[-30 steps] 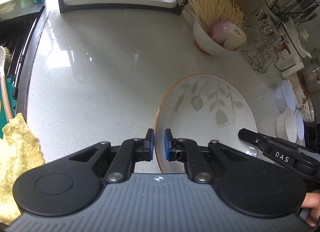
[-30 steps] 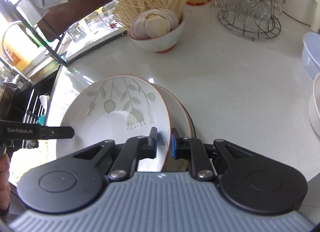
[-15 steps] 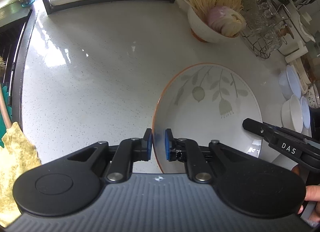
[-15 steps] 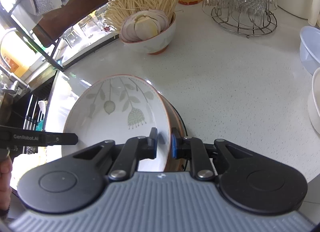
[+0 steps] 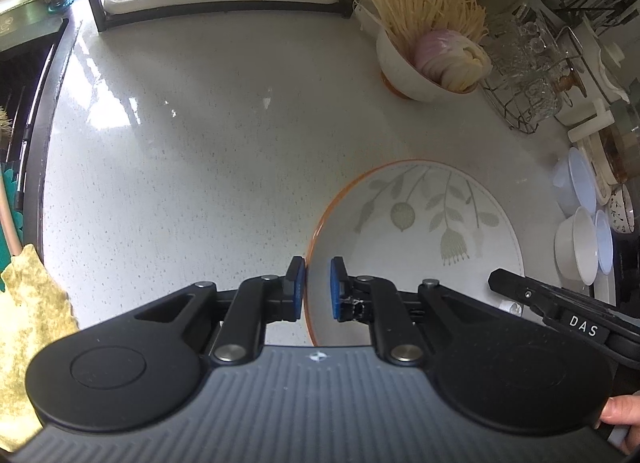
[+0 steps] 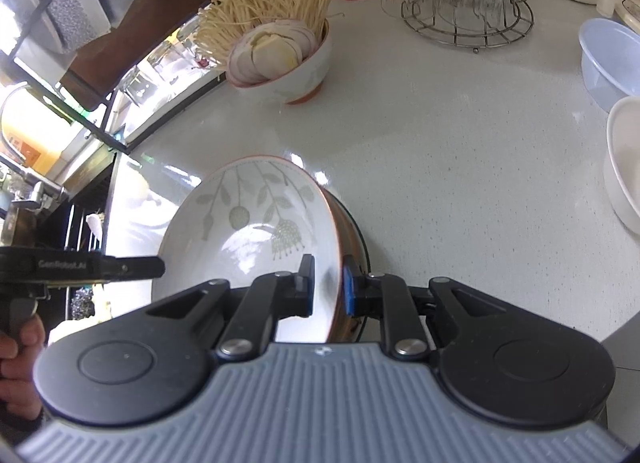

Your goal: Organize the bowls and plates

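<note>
The leaf-patterned bowl [image 5: 416, 239] hangs tilted over the speckled counter [image 5: 200, 143], nearer the camera than the onion-and-noodle bowl [image 6: 280, 63], with the left gripper [image 5: 318, 289] and right gripper [image 6: 328, 287] each clenched on opposite rims. "DAS" reads on the right gripper's side in the left view; the right view shows "GenRobot.AI" on the left one. Only the right view shows the bowl's orange underside and a hand [image 6: 20, 359].
</note>
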A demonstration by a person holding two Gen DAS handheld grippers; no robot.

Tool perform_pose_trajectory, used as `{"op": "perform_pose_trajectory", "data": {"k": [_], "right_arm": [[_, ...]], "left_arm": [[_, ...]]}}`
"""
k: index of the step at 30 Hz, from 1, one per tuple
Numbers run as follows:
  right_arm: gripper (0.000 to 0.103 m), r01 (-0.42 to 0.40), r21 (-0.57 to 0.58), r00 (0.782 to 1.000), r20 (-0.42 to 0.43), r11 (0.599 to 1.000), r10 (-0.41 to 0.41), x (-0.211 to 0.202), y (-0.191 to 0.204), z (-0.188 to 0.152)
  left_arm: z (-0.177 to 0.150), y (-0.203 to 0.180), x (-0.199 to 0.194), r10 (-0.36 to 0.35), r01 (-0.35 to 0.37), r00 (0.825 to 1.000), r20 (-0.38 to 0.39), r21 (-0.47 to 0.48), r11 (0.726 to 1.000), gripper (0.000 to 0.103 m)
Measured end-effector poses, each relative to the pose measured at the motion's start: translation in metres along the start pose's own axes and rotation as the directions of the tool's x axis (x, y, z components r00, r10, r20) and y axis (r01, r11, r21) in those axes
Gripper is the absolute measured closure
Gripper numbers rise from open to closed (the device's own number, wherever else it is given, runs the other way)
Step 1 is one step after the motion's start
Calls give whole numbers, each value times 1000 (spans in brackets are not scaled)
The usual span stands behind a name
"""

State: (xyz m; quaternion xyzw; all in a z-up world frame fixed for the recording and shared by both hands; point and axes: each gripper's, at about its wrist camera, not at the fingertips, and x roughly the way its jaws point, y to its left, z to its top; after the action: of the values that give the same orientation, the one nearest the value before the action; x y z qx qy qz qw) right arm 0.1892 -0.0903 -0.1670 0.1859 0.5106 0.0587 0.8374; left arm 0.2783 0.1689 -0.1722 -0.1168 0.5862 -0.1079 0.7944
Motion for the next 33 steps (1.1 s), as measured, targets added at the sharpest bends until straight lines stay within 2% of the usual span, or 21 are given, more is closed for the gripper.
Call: {"op": "perform_pose_trajectory", "data": {"k": [7,13,22,25,33], "right_arm": [[85,10,-33,1000,-22,999,-11,-6,3,-2],[85,20,-6,1000,20,1000,-20,-19,-6,-1],[85,12,1,1000,27,1000,-12,-17,-10,-1],[85,19,1,998,59,1000,-19,-22,-10,0],[85,32,-39,985,173,999,-25,-45,4,3]], "left_arm": [[-4,-5,9,52,-53,998,29,43,998,93],[-7,-15,5,95,-103,992,78,99,990,94],[-4,-10,3,69,-74,995,68,72,995,94],[-3,-9,-5,53,-57,994,95,35,998,93],[-5,-23,-31,39,-51,985,169,69,996,91]]}}
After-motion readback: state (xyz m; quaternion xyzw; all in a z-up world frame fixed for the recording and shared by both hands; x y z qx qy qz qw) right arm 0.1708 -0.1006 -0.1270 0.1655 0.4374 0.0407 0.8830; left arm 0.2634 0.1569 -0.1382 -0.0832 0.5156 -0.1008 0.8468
